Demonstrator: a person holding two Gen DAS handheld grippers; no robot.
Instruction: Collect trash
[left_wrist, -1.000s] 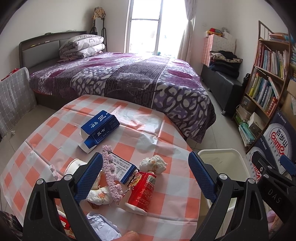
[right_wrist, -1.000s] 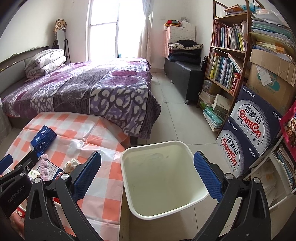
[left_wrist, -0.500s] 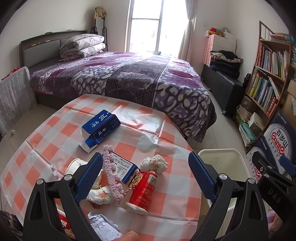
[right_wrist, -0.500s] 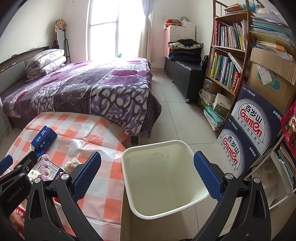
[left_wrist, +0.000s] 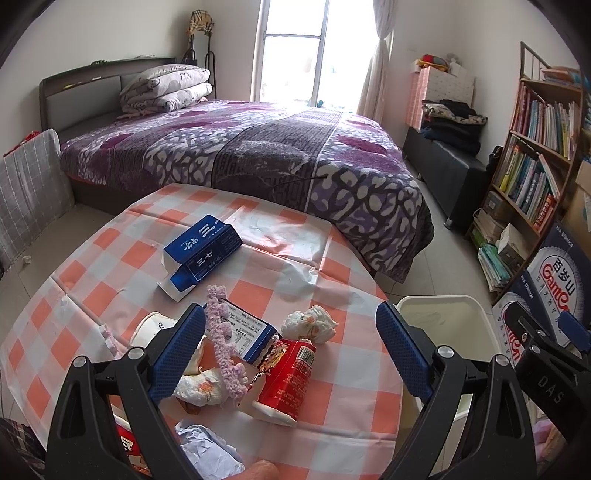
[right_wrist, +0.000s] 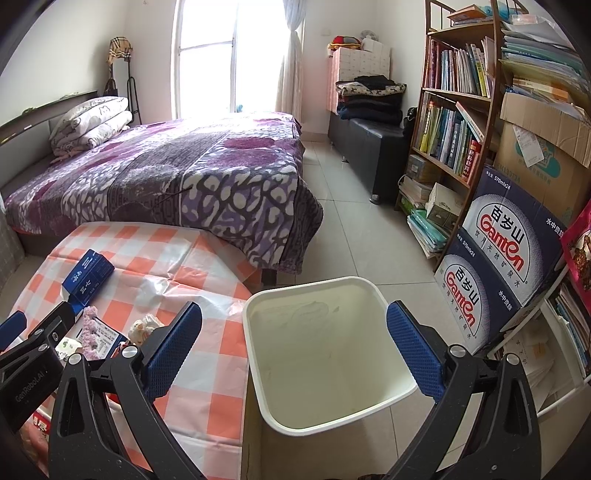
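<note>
Nothing on the table has moved since a second ago, and both of my grippers hang in almost the same spots as before.

I see my left gripper (left_wrist: 290, 352) over the trash pile, with its blue pads spread wide and nothing between them. My right gripper (right_wrist: 293, 349) is spread wide too, with nothing in it, and it hangs over the white bin (right_wrist: 328, 369).

I look into the bin from the right camera. The part of the inside that I can see is bare and cream white, with no trash in it. The bin stands on the floor, right beside the table edge.

All the trash lies on the checked tablecloth (left_wrist: 85, 291). A blue box (left_wrist: 201, 247) lies farther off, with its end flap open; I cannot see what is inside. A smaller blue carton (left_wrist: 245, 332) lies flat near my left pads, and a fuzzy pink string (left_wrist: 221, 347) lies across it. A red tube (left_wrist: 286, 376) lies just in front of the carton. One crumpled tissue (left_wrist: 308, 325) sits beside the tube's far end, and another crumpled tissue (left_wrist: 201, 387) sits by my left pad. A white paper cup (left_wrist: 153, 328) lies on its side, partly hidden behind that pad, so I cannot tell what it holds. A crumpled pale paper (left_wrist: 207, 450) lies at the near edge.
</note>
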